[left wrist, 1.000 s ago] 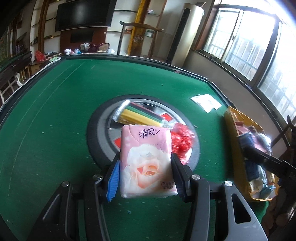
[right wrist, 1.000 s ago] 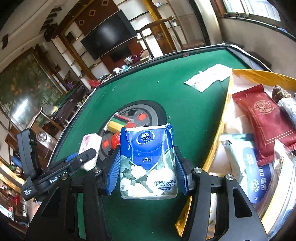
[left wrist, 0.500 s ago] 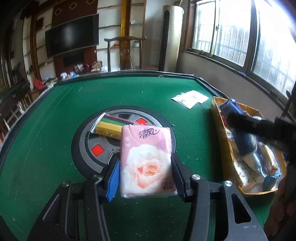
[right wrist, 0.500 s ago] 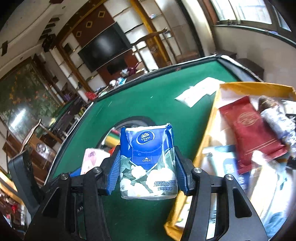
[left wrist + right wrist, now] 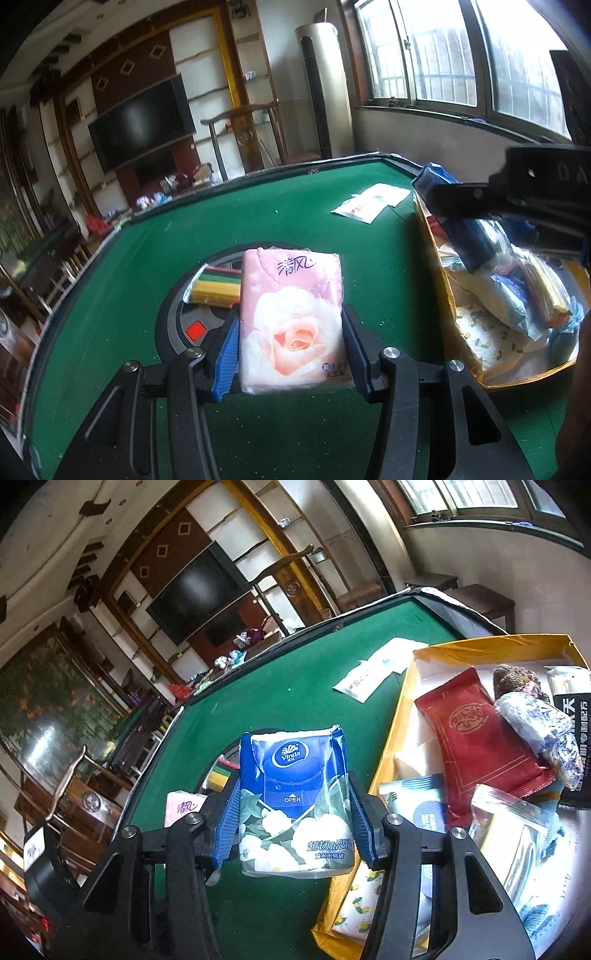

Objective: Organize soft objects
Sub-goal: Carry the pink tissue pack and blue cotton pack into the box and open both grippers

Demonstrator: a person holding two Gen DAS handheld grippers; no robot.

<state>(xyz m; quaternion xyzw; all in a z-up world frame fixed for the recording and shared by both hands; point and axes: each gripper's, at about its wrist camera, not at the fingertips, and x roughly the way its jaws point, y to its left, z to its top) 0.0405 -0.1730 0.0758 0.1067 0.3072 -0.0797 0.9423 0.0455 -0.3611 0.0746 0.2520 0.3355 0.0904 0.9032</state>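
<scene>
1. Now I am carrying two soft tissue packs toward the yellow box (image 5: 400, 716), which sits on the green surface (image 5: 295, 221) at about three o'clock of the left wrist view.
2. My left gripper (image 5: 291, 341) has its fingers (image 5: 229, 343) pinching the pink tissue pack (image 5: 291, 321) by its two long sides; the pack stands upright between them, its top well past the fingertips, above the felt.
3. My right gripper (image 5: 293, 818) has its fingers (image 5: 225, 823) pinching the blue tissue pack (image 5: 293, 805) the same way, upright, hanging near the box's near left edge.
4. From the left wrist view, the right gripper reaches over the box at two o'clock.
5. The box already holds a red packet (image 5: 476, 738) and several other wrapped packs, so free room looks scarce.
6. To do this step well, I judge the blue pack should go further toward three o'clock, over a flat gap in the pile, and be lowered until it rests before the fingers spread.
7. I would hold the pink pack back at nine o'clock so the grippers do not collide.
8. A bundle of coloured sticks (image 5: 216, 286) lies on the round centre panel (image 5: 173, 314), at eleven o'clock of the pink pack.
</scene>
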